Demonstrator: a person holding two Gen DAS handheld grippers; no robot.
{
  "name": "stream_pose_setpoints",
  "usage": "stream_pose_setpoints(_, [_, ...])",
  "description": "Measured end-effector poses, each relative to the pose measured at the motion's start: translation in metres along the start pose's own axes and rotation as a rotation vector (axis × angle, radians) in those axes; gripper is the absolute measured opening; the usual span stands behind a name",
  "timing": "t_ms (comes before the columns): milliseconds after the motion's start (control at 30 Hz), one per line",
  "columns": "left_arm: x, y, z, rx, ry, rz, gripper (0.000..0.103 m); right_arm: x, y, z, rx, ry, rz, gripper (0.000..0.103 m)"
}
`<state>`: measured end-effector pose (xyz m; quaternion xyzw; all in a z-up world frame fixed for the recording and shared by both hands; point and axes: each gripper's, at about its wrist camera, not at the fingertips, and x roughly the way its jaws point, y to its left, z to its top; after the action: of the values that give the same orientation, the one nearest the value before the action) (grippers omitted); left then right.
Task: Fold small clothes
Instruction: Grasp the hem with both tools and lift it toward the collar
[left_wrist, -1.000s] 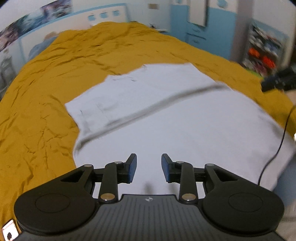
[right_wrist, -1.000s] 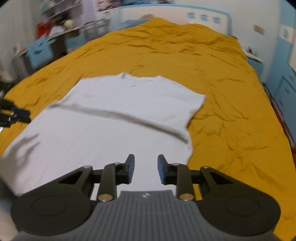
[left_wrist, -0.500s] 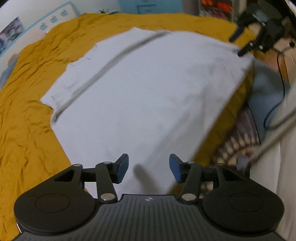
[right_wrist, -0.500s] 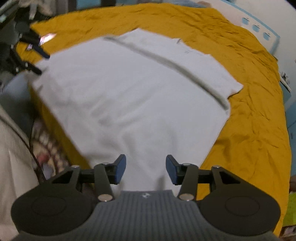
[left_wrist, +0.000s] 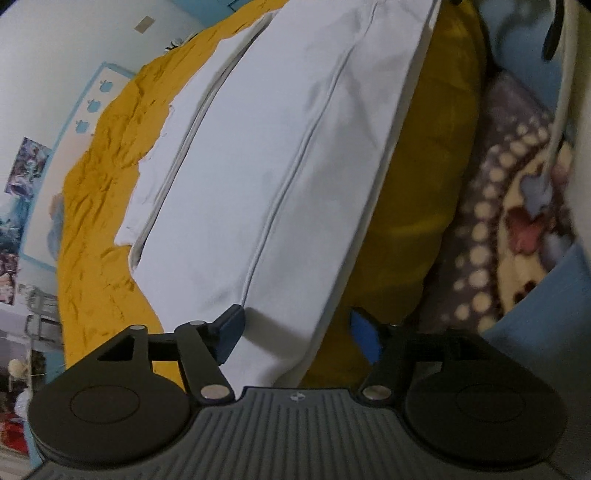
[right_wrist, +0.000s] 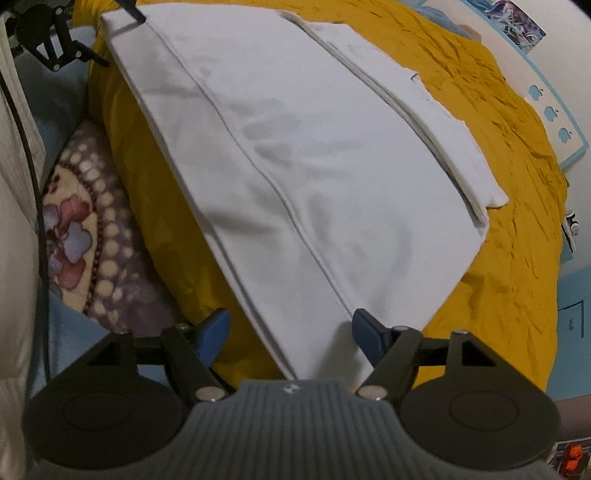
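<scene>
A white garment (left_wrist: 266, 155) lies flat on a mustard yellow bedspread (left_wrist: 99, 192), with its near edge at the bed's side. My left gripper (left_wrist: 295, 330) is open, its jaws on either side of the garment's near corner, low at the bed edge. In the right wrist view the same garment (right_wrist: 303, 155) fills the middle. My right gripper (right_wrist: 290, 332) is open with its jaws astride the other near corner. The left gripper also shows at the top left of the right wrist view (right_wrist: 48, 40).
A patterned purple and cream blanket (left_wrist: 517, 221) hangs below the bed edge, also seen in the right wrist view (right_wrist: 85, 236). A black cable (right_wrist: 26, 147) runs down the left side. The blue and white wall (left_wrist: 55, 110) stands beyond the bed.
Both grippers have dropped and swung toward the bed edge, each coming down over a near corner of the garment. Both have opened wider.
</scene>
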<state>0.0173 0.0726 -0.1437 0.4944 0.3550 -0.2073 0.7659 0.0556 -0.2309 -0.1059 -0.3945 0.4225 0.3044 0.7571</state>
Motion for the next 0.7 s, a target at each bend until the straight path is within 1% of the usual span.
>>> stream_pose_setpoints(67, [0.005,-0.002,-0.002,-0.002,0.0,0.031,0.077,0.005,0.005,-0.003,-0.027,0.007,-0.015,0.069])
stream_pose_setpoints(100, [0.006,-0.001,-0.002,-0.018,-0.003,0.034,0.073,0.008,0.009,-0.005,-0.054,0.012,-0.024,0.069])
stream_pose_setpoints(200, [0.003,0.007,-0.002,-0.122,-0.032,0.029,0.058,0.015,0.022,-0.009,-0.157,0.029,-0.063,0.069])
stream_pose_setpoints(233, [0.001,0.009,-0.002,-0.138,-0.037,0.029,0.054,0.016,0.025,-0.009,-0.18,0.031,-0.075,0.069])
stream_pose_setpoints(267, [-0.001,0.012,-0.002,-0.151,-0.043,0.026,0.043,0.015,0.026,-0.01,-0.191,0.03,-0.085,0.063])
stream_pose_setpoints(300, [-0.005,0.015,-0.002,-0.168,-0.05,0.018,0.029,0.013,0.026,-0.01,-0.202,0.029,-0.098,0.056])
stream_pose_setpoints(333, [-0.008,0.019,-0.001,-0.194,-0.059,0.005,0.024,0.01,0.025,-0.01,-0.208,0.028,-0.108,0.044])
stream_pose_setpoints(367, [-0.012,0.023,0.0,-0.222,-0.068,-0.007,0.013,0.007,0.023,-0.009,-0.21,0.024,-0.109,0.033])
stream_pose_setpoints(400, [-0.014,0.029,-0.001,-0.245,-0.073,-0.015,0.01,0.002,0.021,-0.008,-0.212,0.018,-0.102,0.026])
stream_pose_setpoints(433, [-0.016,0.033,0.0,-0.261,-0.077,-0.018,0.008,-0.002,0.019,-0.008,-0.211,0.014,-0.099,0.011])
stream_pose_setpoints(467, [-0.019,0.036,0.0,-0.271,-0.085,-0.014,0.007,-0.007,0.017,-0.006,-0.21,0.008,-0.104,0.0])
stream_pose_setpoints(500, [-0.023,0.039,0.001,-0.283,-0.093,-0.005,0.006,-0.007,0.017,-0.006,-0.21,0.008,-0.104,0.0])
stream_pose_setpoints(567, [-0.033,0.044,0.004,-0.308,-0.113,0.018,0.006,-0.025,0.012,-0.003,-0.2,-0.028,-0.124,0.0])
stream_pose_setpoints(700, [-0.059,0.071,0.011,-0.377,-0.168,0.053,0.006,-0.056,-0.005,0.007,-0.162,-0.092,-0.184,0.0])
